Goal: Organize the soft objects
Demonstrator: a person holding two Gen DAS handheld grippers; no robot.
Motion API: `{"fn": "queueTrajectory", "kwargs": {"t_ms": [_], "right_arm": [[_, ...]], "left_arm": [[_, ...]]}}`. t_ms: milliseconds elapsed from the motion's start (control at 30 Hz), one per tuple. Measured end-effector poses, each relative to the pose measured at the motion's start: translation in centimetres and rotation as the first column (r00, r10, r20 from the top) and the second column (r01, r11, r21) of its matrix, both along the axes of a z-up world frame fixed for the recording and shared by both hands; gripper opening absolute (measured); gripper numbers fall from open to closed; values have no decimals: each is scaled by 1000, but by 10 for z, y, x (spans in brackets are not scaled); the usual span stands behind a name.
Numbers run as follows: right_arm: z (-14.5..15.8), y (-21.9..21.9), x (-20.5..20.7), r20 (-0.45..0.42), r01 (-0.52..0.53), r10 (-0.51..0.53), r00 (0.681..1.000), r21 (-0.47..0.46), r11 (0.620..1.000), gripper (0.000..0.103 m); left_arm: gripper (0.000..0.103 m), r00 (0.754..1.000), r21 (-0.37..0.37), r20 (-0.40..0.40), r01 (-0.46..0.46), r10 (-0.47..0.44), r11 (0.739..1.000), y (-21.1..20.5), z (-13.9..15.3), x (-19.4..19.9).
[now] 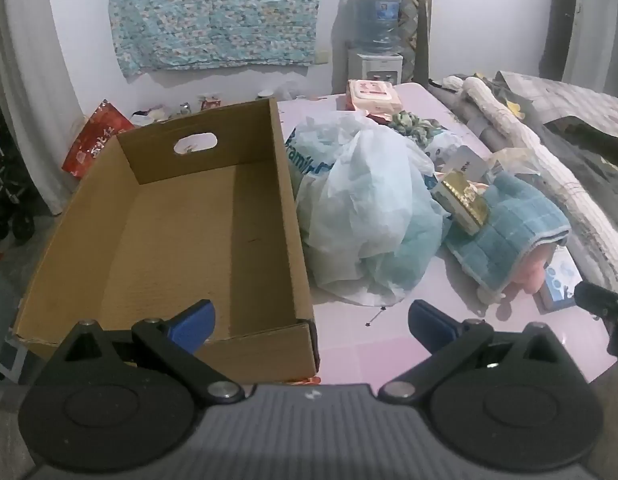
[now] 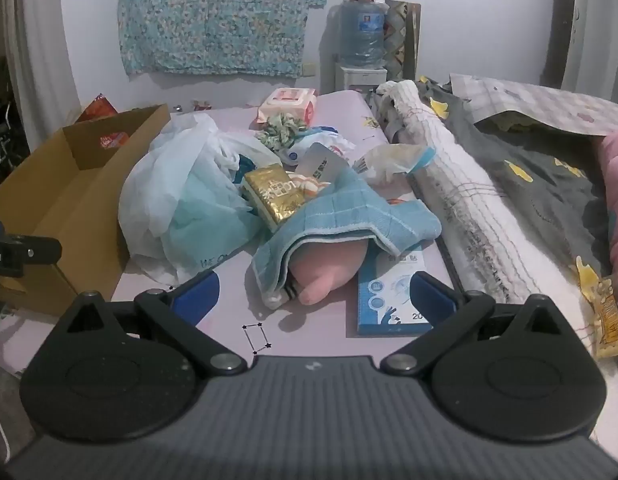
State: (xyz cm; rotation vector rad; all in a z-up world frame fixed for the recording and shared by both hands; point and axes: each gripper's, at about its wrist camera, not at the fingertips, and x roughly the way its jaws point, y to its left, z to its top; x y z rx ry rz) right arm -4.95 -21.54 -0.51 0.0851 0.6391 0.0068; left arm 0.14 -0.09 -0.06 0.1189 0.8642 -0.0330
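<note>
An empty brown cardboard box point(image 1: 181, 232) point(image 2: 61, 184) stands on the left of the pink table point(image 1: 373, 344) point(image 2: 309, 328). Right of it lies a pile: a crumpled white and pale-blue plastic bag point(image 1: 373, 208) point(image 2: 181, 200), a blue checked towel point(image 1: 505, 228) point(image 2: 349, 216) draped over a pink plush toy point(image 1: 529, 272) point(image 2: 325, 268), and a gold packet point(image 1: 465, 196) point(image 2: 275, 194) on top. My left gripper point(image 1: 311, 324) is open above the box's near right corner. My right gripper point(image 2: 313, 294) is open just in front of the plush toy, touching nothing.
A blue booklet point(image 2: 393, 296) point(image 1: 557, 280) lies right of the plush. A pink wipes pack point(image 1: 371, 94) point(image 2: 287, 106) and a green scrunchie point(image 1: 413, 126) point(image 2: 279, 132) sit at the far end. Rolled white cloth point(image 2: 461, 208) and grey bedding point(image 2: 549, 184) border the table's right side. A water dispenser point(image 1: 377, 36) stands behind.
</note>
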Motion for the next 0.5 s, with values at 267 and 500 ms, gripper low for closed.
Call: {"fn": "queueTrajectory", "kwargs": {"t_ms": [267, 500], "right_arm": [[1, 0, 1, 5, -4, 4, 1000, -17, 1000, 102], [-4, 0, -2, 7, -11, 11, 1000, -13, 1000, 102]], "left_arm": [[103, 1000, 9, -3, -11, 11, 1000, -10, -3, 1], [103, 1000, -13, -16, -12, 12, 1000, -5, -7, -4]]}}
